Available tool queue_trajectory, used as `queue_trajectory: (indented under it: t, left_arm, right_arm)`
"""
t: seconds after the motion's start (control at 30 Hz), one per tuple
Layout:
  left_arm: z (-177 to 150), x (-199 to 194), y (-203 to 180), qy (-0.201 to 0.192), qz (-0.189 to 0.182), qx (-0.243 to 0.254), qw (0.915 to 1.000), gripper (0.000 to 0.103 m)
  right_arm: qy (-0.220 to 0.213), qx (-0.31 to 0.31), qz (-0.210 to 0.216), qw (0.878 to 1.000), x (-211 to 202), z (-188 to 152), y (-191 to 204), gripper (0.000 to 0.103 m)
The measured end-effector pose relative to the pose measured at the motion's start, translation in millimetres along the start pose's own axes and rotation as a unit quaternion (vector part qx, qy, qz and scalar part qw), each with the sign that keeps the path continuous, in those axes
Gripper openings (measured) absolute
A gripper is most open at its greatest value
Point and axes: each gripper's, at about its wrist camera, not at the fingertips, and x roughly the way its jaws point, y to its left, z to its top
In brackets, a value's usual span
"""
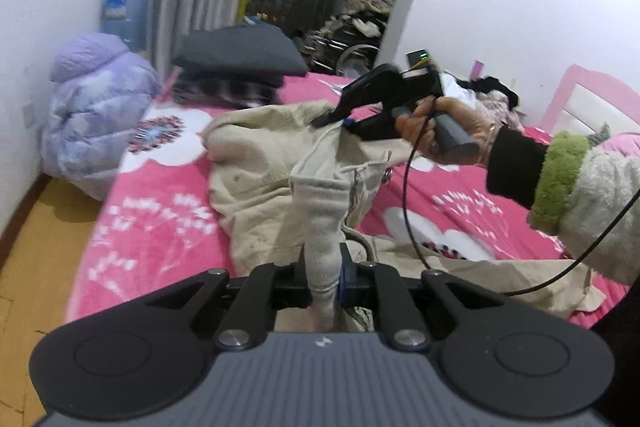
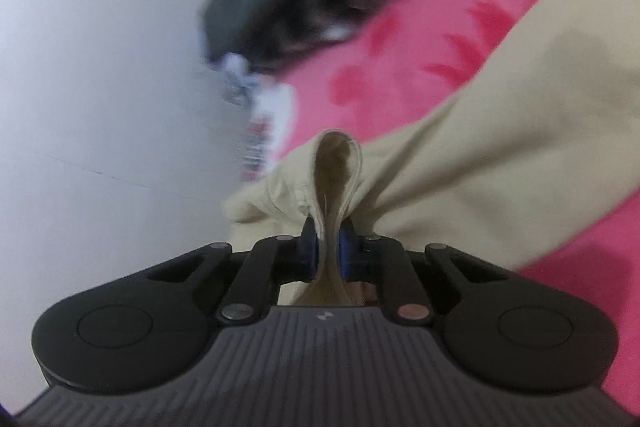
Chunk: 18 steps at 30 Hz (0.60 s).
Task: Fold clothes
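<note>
In the left wrist view the left gripper (image 1: 324, 281) clamps a ribbed cuff of the beige garment (image 1: 256, 183), which sprawls ahead of the jaws on the pink bedspread (image 1: 160, 227); pulling both grips apart evenly should flatten it, though a folded dark stack (image 1: 236, 61) and a lilac jacket (image 1: 100, 99) lie beyond. In the right wrist view the right gripper (image 2: 329, 251) pinches a doubled fold of the same cloth, the rest trailing away right of the jaws.

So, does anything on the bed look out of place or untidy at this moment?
Yes. The beige trousers lie crumpled on the pink blanket, not flat. Both the left gripper and the right gripper pinch bunched fabric. A loose heap of clothes sits near the headboard.
</note>
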Motion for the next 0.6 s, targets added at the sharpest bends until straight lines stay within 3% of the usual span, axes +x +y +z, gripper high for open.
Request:
queue_trajectory:
  t: [0.17,0.33,0.43,0.6]
  left_arm:
    - [-9.9,-36.4,27.3,0.003,0.064,-0.054,0.9965,0.011]
    - [-26.3,-51.7,57.8,0.016,0.107,-0.137,0.9846,0.011]
    - [-34.2,-49.4,69.3,0.025,0.117,-0.16,0.9799,0.011]
    - [-48.4,-46.3,93.0,0.042,0.136,-0.202,0.969,0.011]
  right_arm:
    - [0.024,-0.021,0.041,0.999,25.9,-6.2,61.6,0.009]
    - [0.048,-0.065,0.025,0.996,68.0,-24.5,111.9,0.012]
    - [0.055,-0.058,0.023,0.996,77.2,-29.7,109.5,0.021]
    - [0.056,-0.034,0.078,0.995,50.6,-30.2,84.7,0.05]
